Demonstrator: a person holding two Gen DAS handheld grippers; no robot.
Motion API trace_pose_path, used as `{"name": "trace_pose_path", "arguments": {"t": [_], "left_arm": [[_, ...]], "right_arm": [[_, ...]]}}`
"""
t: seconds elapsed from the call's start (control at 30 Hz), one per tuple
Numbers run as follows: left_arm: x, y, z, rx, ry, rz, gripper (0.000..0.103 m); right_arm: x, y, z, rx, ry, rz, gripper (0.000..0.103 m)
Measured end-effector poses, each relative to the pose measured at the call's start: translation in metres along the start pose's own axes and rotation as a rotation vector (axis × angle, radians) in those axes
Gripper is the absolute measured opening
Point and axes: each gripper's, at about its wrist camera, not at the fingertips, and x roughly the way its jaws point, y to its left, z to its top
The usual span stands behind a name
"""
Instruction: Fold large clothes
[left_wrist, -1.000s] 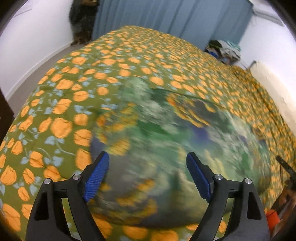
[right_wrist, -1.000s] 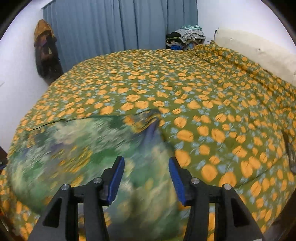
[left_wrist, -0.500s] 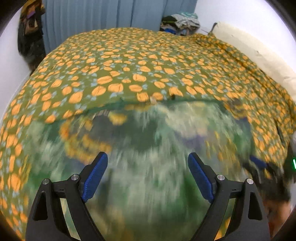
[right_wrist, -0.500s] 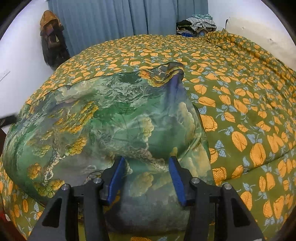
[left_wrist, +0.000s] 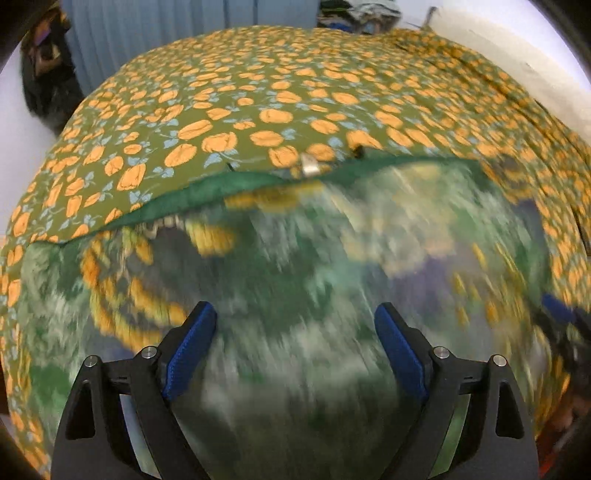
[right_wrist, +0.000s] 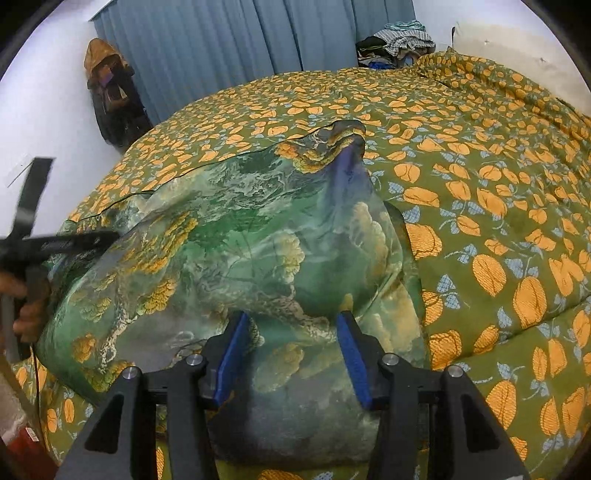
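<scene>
Both claws hung empty over a green printed garment that lay spread on the bed, the left claw wide open, the right claw partly open, neither pinching cloth. A second before, the fabric was a moving blur; by this moment it had settled flat in the right view, though the left view stayed smeared and perhaps hid a fold. Its far edge lay straight across the bedspread, suggesting the garment was laid out ready for its next fold.
</scene>
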Motion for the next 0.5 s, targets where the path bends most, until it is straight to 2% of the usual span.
{"name": "trace_pose_path", "arguments": {"t": [0.1,0.23,0.37,0.43,0.47,0.5], "left_arm": [[-0.012,-0.013,-0.023,0.055,-0.024,0.02,0.089],[-0.029,-0.023,-0.053,0.06,-0.061,0.041,0.089],[-0.051,-0.032,-0.073,0.079,-0.07,0.018,0.089],[-0.064,-0.036,-0.077,0.102,-0.062,-0.011,0.09],[-0.071,-0.038,-0.078,0.1,-0.061,-0.035,0.09],[-0.073,-0.038,-0.075,0.09,-0.067,-0.051,0.09]], "right_arm": [[-0.002,0.0,-0.001,0.005,-0.007,0.005,0.051],[-0.011,-0.007,-0.003,0.036,-0.015,0.029,0.051],[-0.037,-0.029,-0.006,0.145,-0.066,0.055,0.051],[-0.053,-0.049,-0.009,0.22,-0.116,-0.006,0.064],[-0.056,-0.06,-0.012,0.261,-0.136,-0.028,0.079],[-0.056,-0.071,-0.016,0.305,-0.139,-0.023,0.085]]}}
